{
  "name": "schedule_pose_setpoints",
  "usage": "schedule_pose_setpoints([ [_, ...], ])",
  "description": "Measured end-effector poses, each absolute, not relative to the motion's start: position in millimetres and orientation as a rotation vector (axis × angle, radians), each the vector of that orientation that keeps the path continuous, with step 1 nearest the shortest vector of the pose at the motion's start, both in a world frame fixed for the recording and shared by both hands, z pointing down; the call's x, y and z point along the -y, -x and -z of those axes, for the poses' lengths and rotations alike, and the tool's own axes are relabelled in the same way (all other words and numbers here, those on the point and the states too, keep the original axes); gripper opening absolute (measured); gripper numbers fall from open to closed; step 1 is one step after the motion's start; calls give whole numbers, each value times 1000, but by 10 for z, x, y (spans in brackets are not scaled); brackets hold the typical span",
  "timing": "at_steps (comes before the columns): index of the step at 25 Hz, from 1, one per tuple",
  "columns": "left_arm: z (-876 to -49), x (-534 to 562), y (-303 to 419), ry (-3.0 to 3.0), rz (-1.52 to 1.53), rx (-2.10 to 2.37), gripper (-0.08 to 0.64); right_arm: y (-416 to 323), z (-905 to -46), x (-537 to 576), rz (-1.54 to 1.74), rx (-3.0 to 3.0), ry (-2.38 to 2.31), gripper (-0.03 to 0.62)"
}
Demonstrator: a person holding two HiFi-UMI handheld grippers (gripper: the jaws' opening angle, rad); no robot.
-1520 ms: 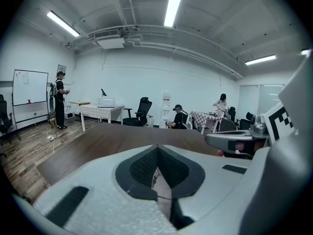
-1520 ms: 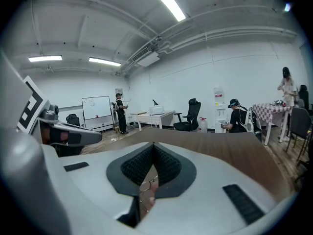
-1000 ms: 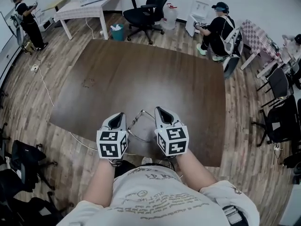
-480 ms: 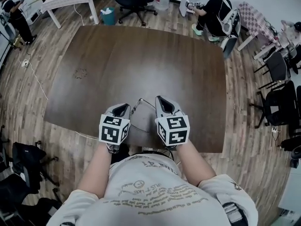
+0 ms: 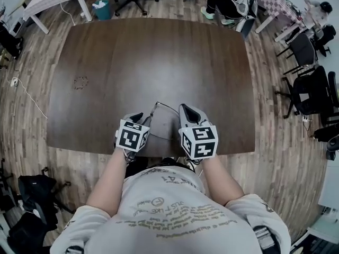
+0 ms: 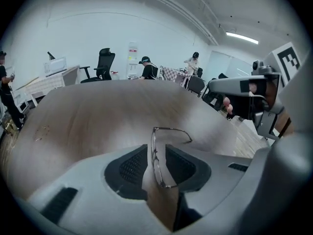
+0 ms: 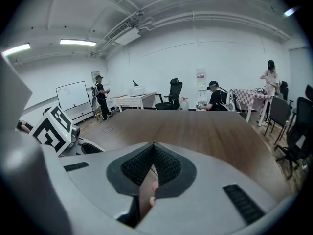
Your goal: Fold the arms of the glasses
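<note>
While both claws keep the glasses (image 6: pixel 154 151) at the near edge of the tabletop (image 5: pixel 148 52), the folding looks not yet begun. The left claw (image 5: pixel 139 118) is clamped on a lens rim, and the right claw (image 5: pixel 184 109) is pressed together, apparently on an arm's tip. Next, that arm should swing in toward the lenses. The hinges and second arm are too thin to make out.

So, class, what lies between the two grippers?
The glasses, held by the left gripper over the table; the head view shows this.
</note>
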State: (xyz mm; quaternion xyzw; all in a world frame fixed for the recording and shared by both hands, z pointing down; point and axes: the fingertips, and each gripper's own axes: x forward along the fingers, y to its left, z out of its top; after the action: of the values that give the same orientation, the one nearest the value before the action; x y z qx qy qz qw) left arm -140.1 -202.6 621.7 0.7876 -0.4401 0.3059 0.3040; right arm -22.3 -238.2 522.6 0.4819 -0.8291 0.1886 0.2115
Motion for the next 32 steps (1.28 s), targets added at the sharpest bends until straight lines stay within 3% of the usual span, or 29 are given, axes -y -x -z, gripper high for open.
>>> schedule_pose_setpoints([
  [16, -6847, 2252, 1277, -2013, -1020, 977, 116, -162, -5460, 2321, -653, 2129, -1510, 12],
  [19, -6908, 2245, 1236, -1992, -1047, 952, 75, -209, -5499, 2333, -670, 2116, -1522, 12],
  [32, -6727, 2327, 1237, -2032, -1043, 1008, 51, -40, -5506, 2393, -628, 2195, -1382, 12],
])
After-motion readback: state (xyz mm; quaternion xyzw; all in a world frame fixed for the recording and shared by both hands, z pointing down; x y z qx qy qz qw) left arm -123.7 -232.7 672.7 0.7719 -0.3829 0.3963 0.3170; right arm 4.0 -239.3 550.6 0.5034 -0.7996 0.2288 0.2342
